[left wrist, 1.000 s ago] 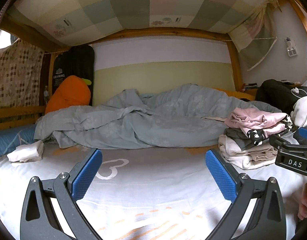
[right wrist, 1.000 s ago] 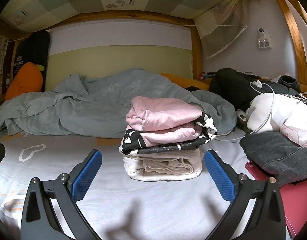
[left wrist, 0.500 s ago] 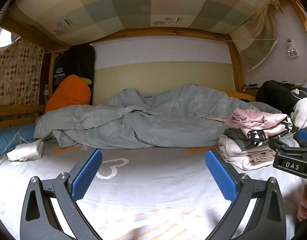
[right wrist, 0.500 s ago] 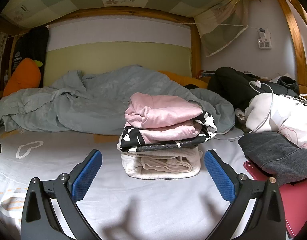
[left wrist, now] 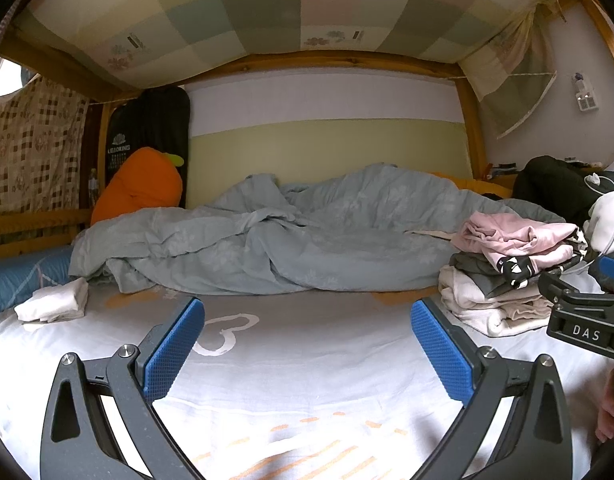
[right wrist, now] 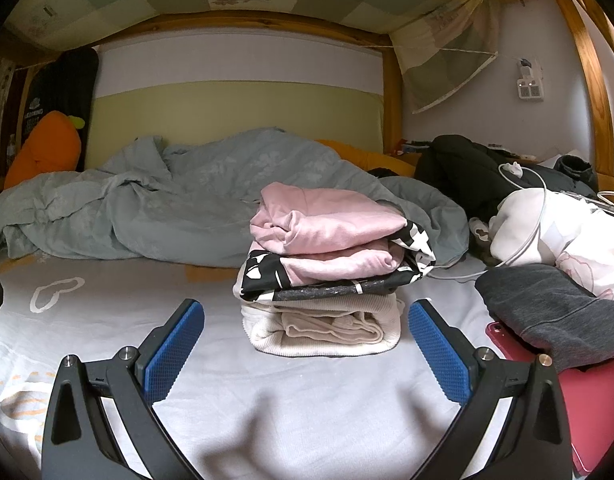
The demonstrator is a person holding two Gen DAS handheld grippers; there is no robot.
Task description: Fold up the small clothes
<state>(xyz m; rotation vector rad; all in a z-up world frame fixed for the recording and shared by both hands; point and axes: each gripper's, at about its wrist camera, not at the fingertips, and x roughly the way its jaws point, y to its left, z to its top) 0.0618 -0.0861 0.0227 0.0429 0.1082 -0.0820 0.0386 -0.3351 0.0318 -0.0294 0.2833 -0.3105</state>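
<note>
Stack [right wrist: 323, 276]: we find folded clothes piled on the sheet [right wrist: 267, 400], straight ahead of the right gripper and right of the left gripper.
Stack, top: a pink top [right wrist: 327, 224] over a second pink piece.
Stack, middle: a black-and-white piece [right wrist: 263, 280] above a dark grey layer.
Stack, base: a cream knit [right wrist: 323, 328], touching the sheet.
Right gripper [right wrist: 305, 352]: we hold it low over the sheet, jaws spread wide, nothing between the blue pads [right wrist: 173, 354]; the stack lies just beyond the tips.
Left gripper [left wrist: 307, 350]: jaws likewise wide apart and empty, over bare sheet with a heart outline [left wrist: 227, 334].
Hand [left wrist: 609, 408]: fingers show at the right edge of the left view, below the other gripper's body.
White cloth [left wrist: 53, 304]: loose, far left on the sheet, well apart from the stack.
Duvet [left wrist: 291, 236]: grey-blue, rumpled, behind the stack.
Carrot pillow [left wrist: 141, 186]: orange, in the far left corner.
Grey garment [right wrist: 547, 316]: right of the stack, lying on a red case [right wrist: 587, 408].
White plush [right wrist: 563, 228]: behind the grey garment, a cable across it.
</note>
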